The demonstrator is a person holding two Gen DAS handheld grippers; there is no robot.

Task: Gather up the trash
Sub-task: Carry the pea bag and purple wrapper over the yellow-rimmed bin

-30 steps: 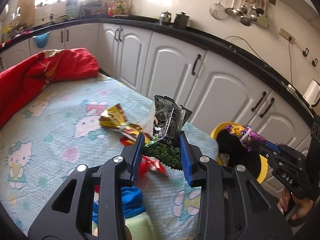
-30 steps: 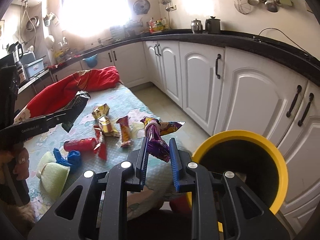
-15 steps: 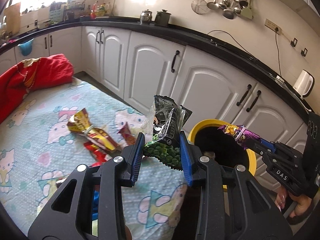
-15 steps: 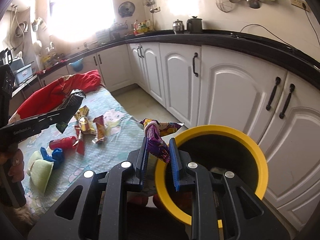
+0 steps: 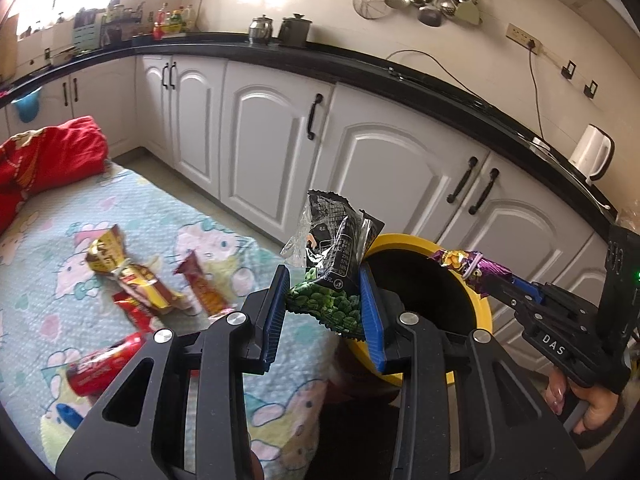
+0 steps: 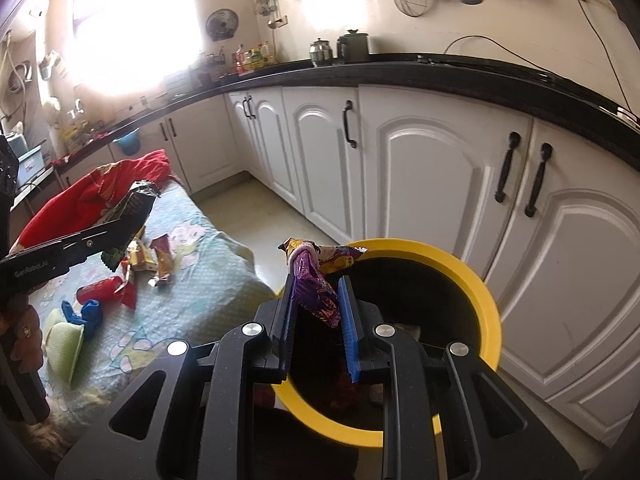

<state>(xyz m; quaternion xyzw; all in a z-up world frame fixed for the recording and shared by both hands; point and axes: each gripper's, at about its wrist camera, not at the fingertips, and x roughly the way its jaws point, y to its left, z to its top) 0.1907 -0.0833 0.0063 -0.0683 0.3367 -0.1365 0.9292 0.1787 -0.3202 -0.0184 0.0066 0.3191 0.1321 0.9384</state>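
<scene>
My left gripper [image 5: 324,300] is shut on a black and green snack bag [image 5: 334,256], held above the bed edge just left of the yellow-rimmed bin [image 5: 472,296]. My right gripper [image 6: 316,304] is shut on a purple wrapper [image 6: 316,284] and holds it over the bin's [image 6: 486,304] open mouth. It also shows in the left wrist view [image 5: 508,280] with the wrapper [image 5: 476,266] over the bin's far side. Several wrappers [image 5: 136,280] and a red can [image 5: 104,364] lie on the patterned bedsheet [image 5: 52,248].
White cabinets [image 5: 384,168] under a black counter run close behind the bin. A red blanket [image 5: 44,160] lies at the bed's far end. A blue item [image 6: 90,314] and a green cloth [image 6: 64,344] lie on the sheet near its front edge.
Both grippers have moved right, away from the bed and toward the bin. The purple wrapper is now over the bin's mouth; the snack bag is beside its rim.
</scene>
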